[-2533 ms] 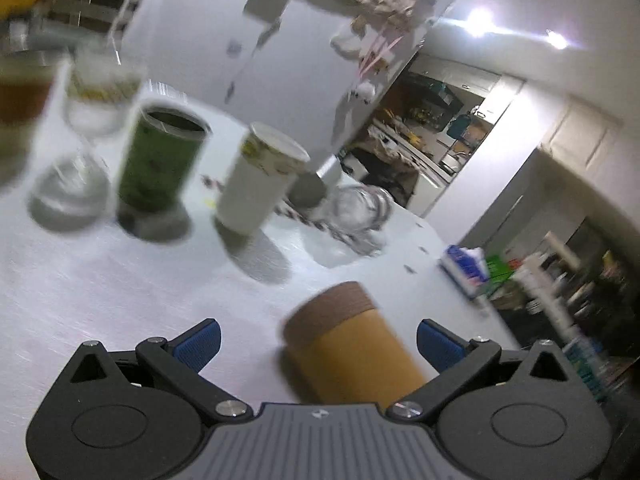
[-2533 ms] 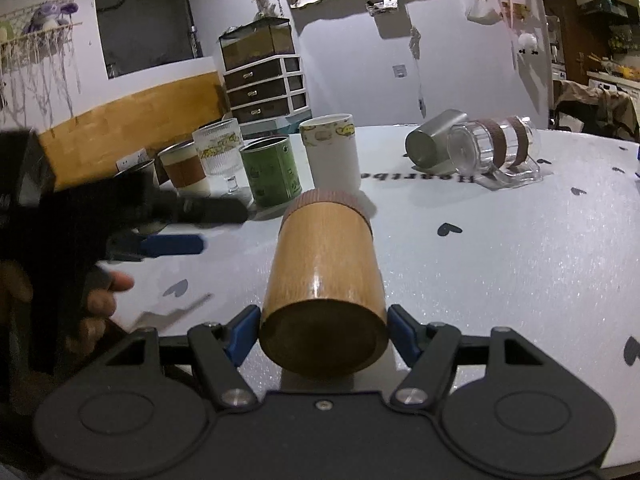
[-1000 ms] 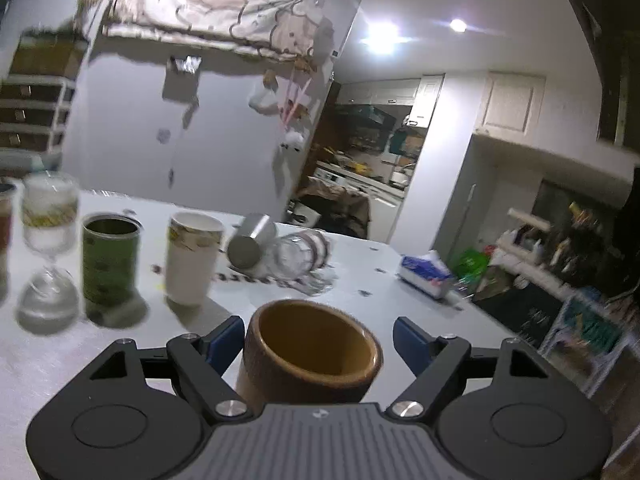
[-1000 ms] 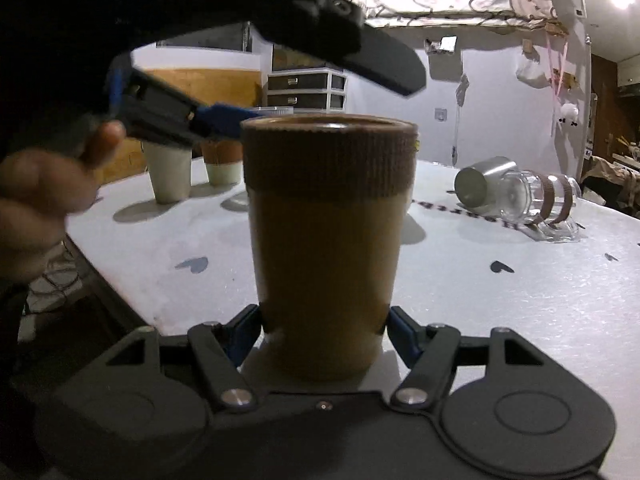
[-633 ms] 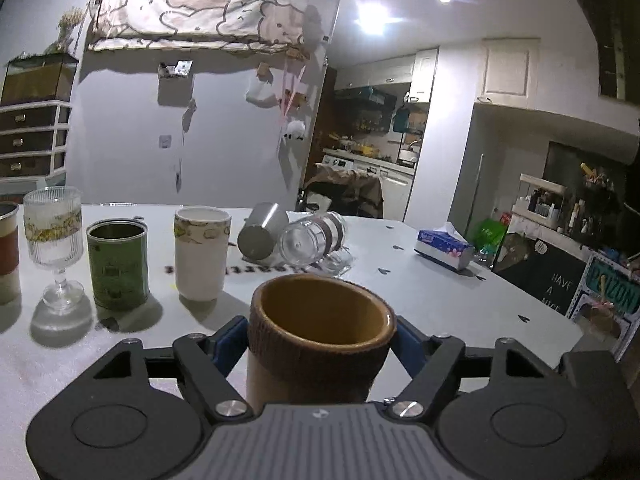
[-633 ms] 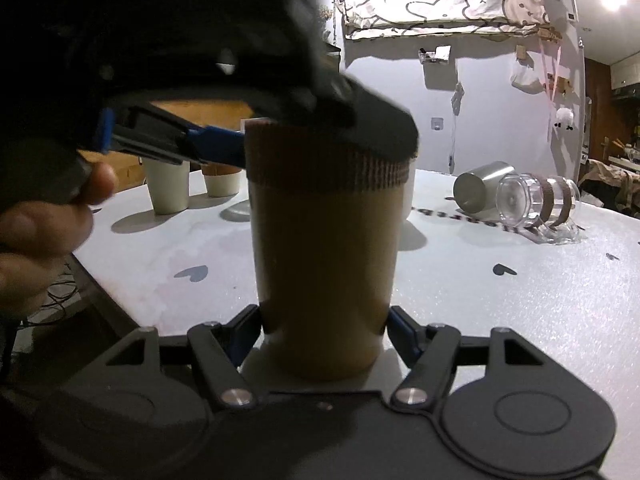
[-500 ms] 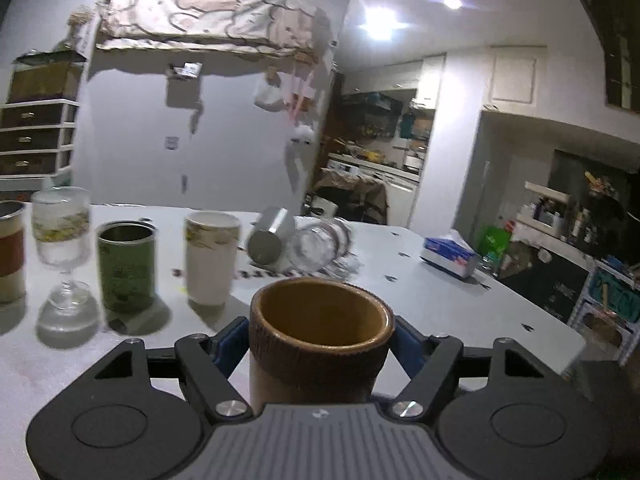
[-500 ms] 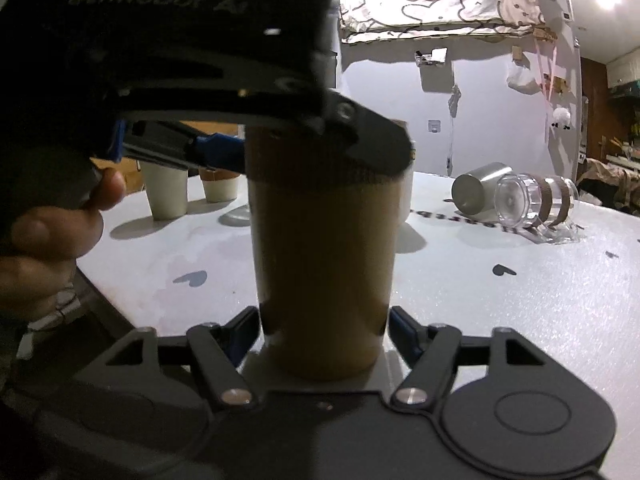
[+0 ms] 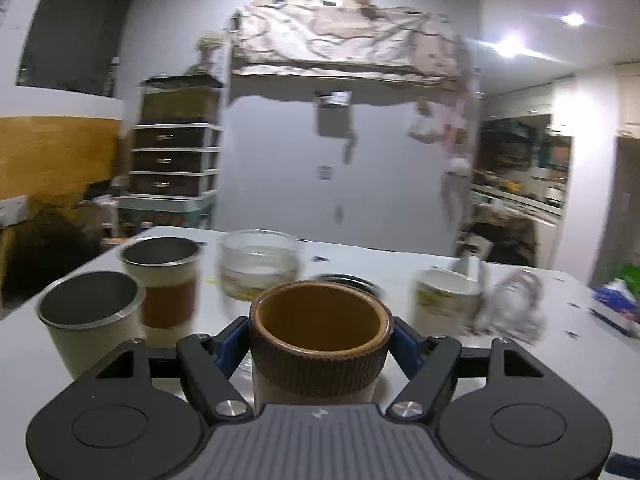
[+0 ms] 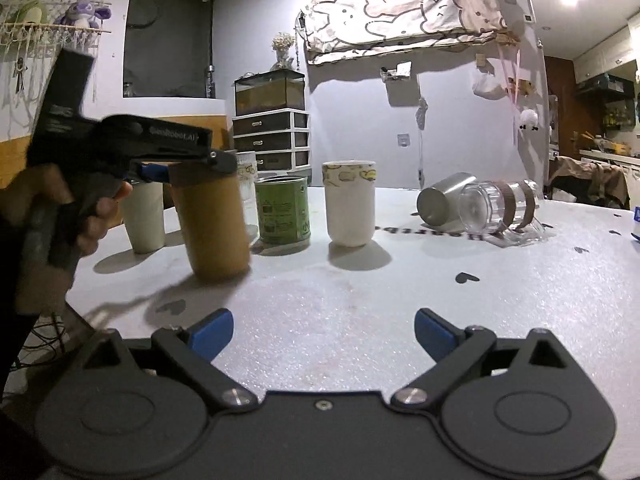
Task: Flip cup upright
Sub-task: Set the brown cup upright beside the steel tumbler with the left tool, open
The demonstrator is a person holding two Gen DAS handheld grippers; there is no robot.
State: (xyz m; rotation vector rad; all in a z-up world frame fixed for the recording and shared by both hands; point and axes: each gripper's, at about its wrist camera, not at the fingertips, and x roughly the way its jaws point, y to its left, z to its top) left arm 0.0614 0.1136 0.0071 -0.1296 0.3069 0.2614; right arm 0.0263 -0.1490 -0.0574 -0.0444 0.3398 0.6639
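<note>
The tan cup (image 9: 320, 340) with a brown ribbed band stands upright, mouth up. My left gripper (image 9: 318, 338) is shut on it at the band. In the right wrist view the cup (image 10: 212, 228) stands at the left of the white table, held by the left gripper (image 10: 176, 160); whether its base touches the table I cannot tell. My right gripper (image 10: 324, 334) is open and empty, low over the table's near part, apart from the cup.
A row of upright cups stands behind: a cream cup (image 10: 146, 216), a green tin (image 10: 284, 216), a white printed cup (image 10: 350, 204). A steel cup (image 10: 444, 198) and a clear jar (image 10: 496, 206) lie on their sides at right. The table edge (image 10: 80, 304) is at left.
My right gripper has let go of the cup and opened, and now sits back from it. My left gripper has carried the upright cup left, toward the row of cups.
</note>
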